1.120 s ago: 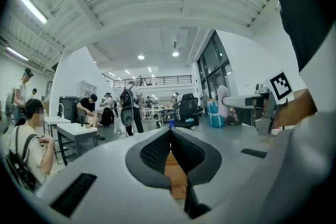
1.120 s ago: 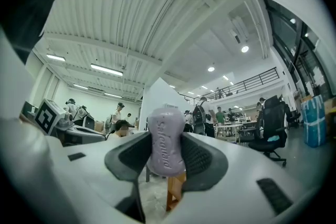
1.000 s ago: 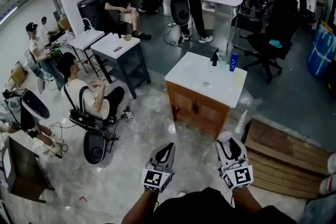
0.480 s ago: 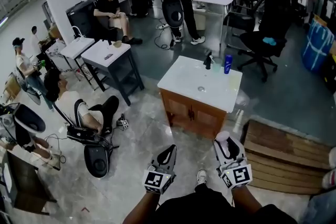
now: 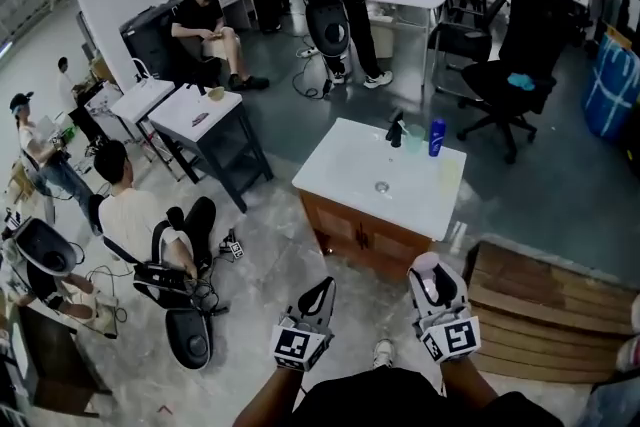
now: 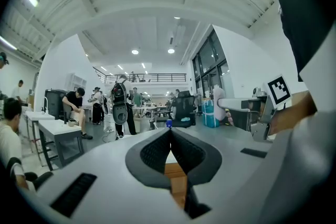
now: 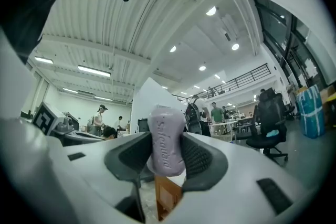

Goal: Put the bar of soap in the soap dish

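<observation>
A pale purple bar of soap (image 7: 167, 140) stands upright between the jaws of my right gripper (image 7: 167, 152), which is shut on it; the head view shows that gripper (image 5: 436, 283) low at the right with the soap (image 5: 428, 265) as a pale lump at its tip. My left gripper (image 5: 319, 295) hangs beside it, shut and empty, its jaws touching in the left gripper view (image 6: 170, 148). Ahead stands a white-topped wooden vanity (image 5: 345, 173) with a sink drain (image 5: 381, 186), a black faucet (image 5: 396, 129) and a blue bottle (image 5: 436, 137). I cannot make out a soap dish.
A wooden pallet (image 5: 545, 310) lies on the floor at the right. A seated person (image 5: 135, 215) and gear with cables (image 5: 185, 325) are at the left. A dark-framed white table (image 5: 205, 115) stands left of the vanity, a black office chair (image 5: 505, 80) behind it.
The vanity has come nearer and shifted left in the head view as I walk toward it. Both grippers keep their place in the view, and the right stays shut on the soap.
</observation>
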{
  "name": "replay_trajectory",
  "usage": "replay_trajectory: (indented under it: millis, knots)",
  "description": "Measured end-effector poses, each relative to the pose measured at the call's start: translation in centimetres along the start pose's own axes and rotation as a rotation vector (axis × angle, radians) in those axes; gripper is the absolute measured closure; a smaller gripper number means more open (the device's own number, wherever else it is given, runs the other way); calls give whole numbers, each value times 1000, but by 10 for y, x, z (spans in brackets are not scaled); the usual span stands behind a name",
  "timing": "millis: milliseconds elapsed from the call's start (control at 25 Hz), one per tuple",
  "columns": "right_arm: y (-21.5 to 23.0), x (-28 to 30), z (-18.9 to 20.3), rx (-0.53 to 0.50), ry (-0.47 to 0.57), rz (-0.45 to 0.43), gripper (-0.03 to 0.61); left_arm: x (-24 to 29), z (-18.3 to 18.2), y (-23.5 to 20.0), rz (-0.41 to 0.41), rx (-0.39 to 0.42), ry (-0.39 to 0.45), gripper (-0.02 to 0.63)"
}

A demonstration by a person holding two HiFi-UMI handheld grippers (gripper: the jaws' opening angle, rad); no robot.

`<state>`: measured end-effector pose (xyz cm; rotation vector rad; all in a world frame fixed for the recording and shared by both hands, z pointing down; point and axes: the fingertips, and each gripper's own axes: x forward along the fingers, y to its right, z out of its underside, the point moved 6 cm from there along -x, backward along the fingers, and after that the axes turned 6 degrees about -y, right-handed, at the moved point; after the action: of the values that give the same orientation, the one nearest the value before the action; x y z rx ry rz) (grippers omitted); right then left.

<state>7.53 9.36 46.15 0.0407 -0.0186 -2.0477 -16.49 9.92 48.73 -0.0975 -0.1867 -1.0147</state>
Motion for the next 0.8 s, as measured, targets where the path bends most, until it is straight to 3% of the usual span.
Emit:
replay_trajectory:
  millis: [800]
  knots:
    - [110,56,21,12,-49,38,391,123,-7,-2,0,37,-20,594]
